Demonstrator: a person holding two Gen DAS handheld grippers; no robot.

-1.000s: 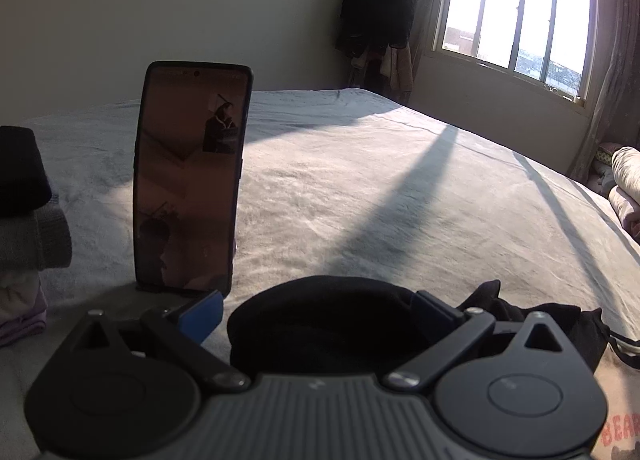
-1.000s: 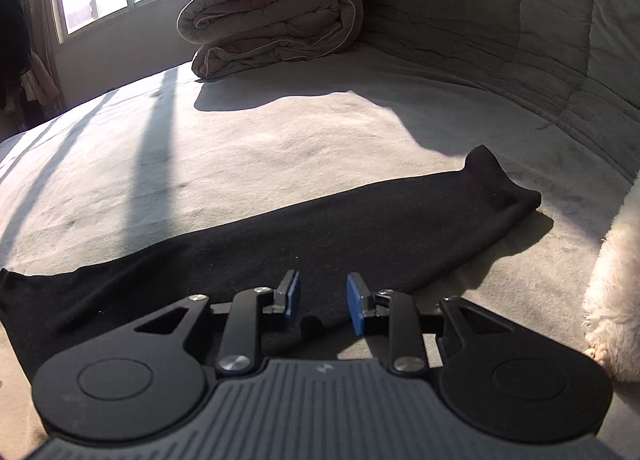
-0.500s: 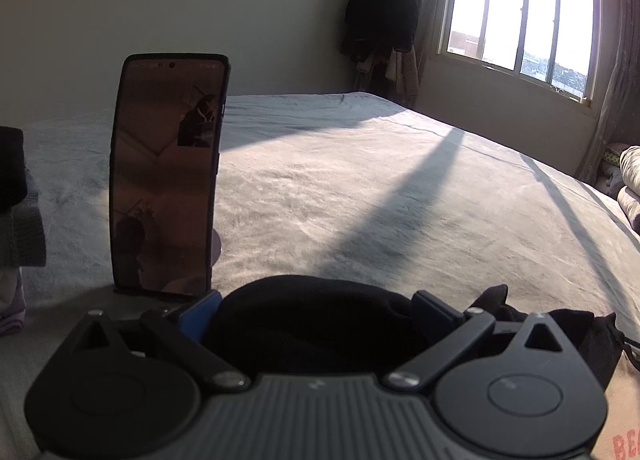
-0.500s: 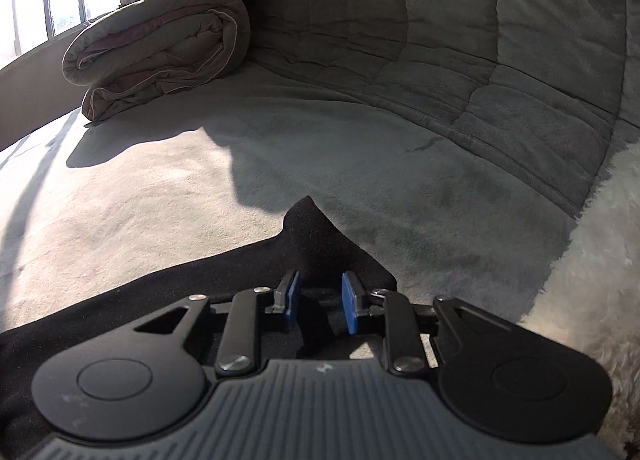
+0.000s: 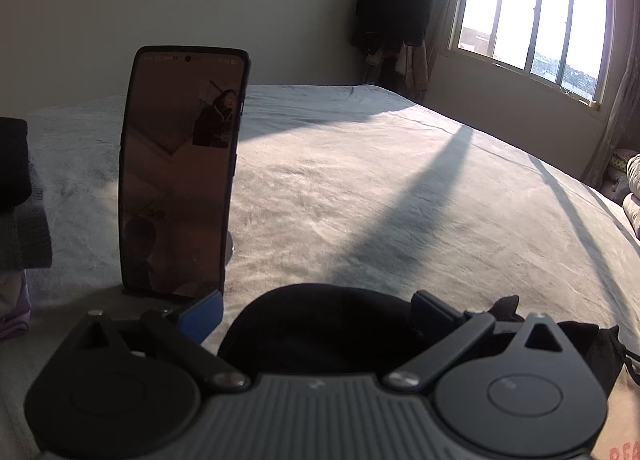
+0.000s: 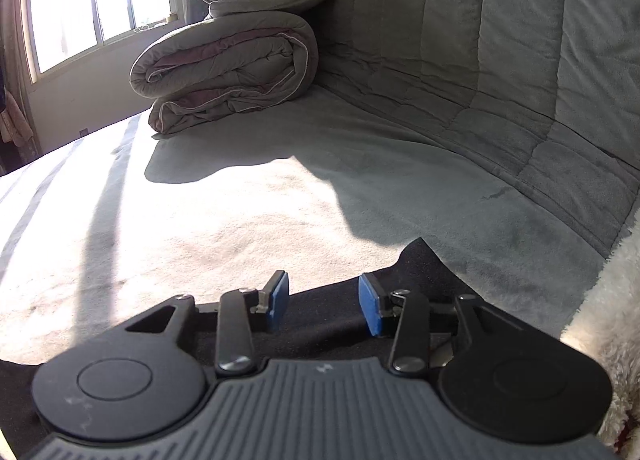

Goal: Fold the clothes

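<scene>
2 views give separate halves of the job. Through the left wrist camera, the left gripper (image 5: 316,314) has its fingers spread wide, with a rounded hump of black garment (image 5: 320,324) bulging up between them; the blue pads flank the cloth rather than pinch it, so I read this gripper as unclenched and not holding. More black fabric trails off to the right across the bed (image 5: 380,188). At the left edge sits a stack of folded clothes (image 5: 20,196), dark over grey over paler layers, which suggests some pieces already lie folded, though who stacked them cannot be told. A phone (image 5: 180,176) stands upright just beyond the gripper.

Through the right wrist camera, the right gripper (image 6: 323,302) also stands parted, hovering over the far end of the black garment (image 6: 424,272), whose pointed corner lies flat on the bed. No cloth is caught between the pads. A rolled duvet (image 6: 228,72) rests by the window, well apart.

Judging progress: this black piece lies stretched in a long strip, humped at 1 end, not yet a compact bundle, so further folds appear to remain before it could join the stack.
</scene>
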